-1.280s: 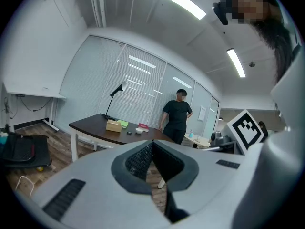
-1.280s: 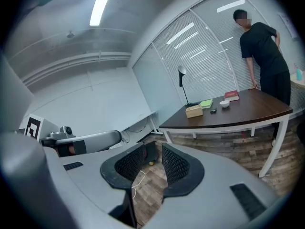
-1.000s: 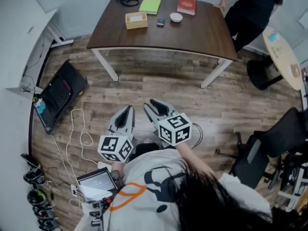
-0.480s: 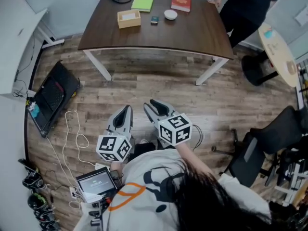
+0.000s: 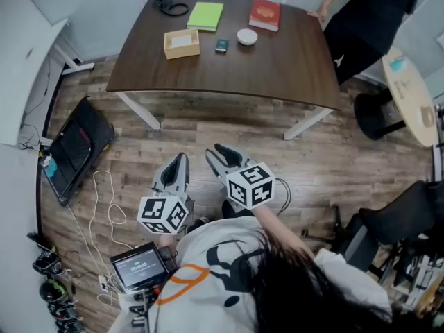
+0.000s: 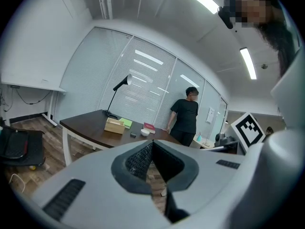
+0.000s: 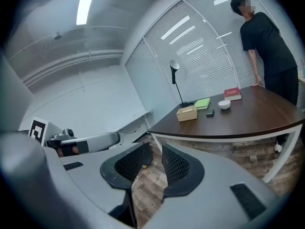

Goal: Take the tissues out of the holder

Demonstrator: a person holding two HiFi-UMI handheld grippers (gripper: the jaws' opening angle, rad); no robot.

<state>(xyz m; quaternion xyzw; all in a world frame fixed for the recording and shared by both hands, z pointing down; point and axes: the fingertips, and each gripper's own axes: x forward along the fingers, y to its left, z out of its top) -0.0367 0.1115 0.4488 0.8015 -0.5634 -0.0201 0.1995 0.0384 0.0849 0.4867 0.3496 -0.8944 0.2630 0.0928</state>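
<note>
A light wooden tissue holder (image 5: 182, 43) stands on the dark table (image 5: 277, 61), far ahead of both grippers; it also shows as a small box (image 6: 114, 125) in the left gripper view and as a small box (image 7: 187, 113) in the right gripper view. My left gripper (image 5: 182, 159) hangs over the wooden floor, its jaws (image 6: 151, 147) closed together with nothing in them. My right gripper (image 5: 220, 153) is beside it, its pads (image 7: 176, 163) slightly apart and empty. Both point toward the table.
On the table lie a green notebook (image 5: 206, 16), a red book (image 5: 266, 14), a white bowl (image 5: 245, 37), a small dark object (image 5: 221, 45) and a lamp base (image 5: 168, 7). A person in black (image 5: 368, 12) stands at its far right corner. Cables (image 5: 104, 200) and a black device (image 5: 69, 151) lie on the floor at left; office chairs (image 5: 388, 220) stand at right.
The table now looks larger and nearer in the head view. Both grippers keep the same pose in front of me and have been carried toward the table.
</note>
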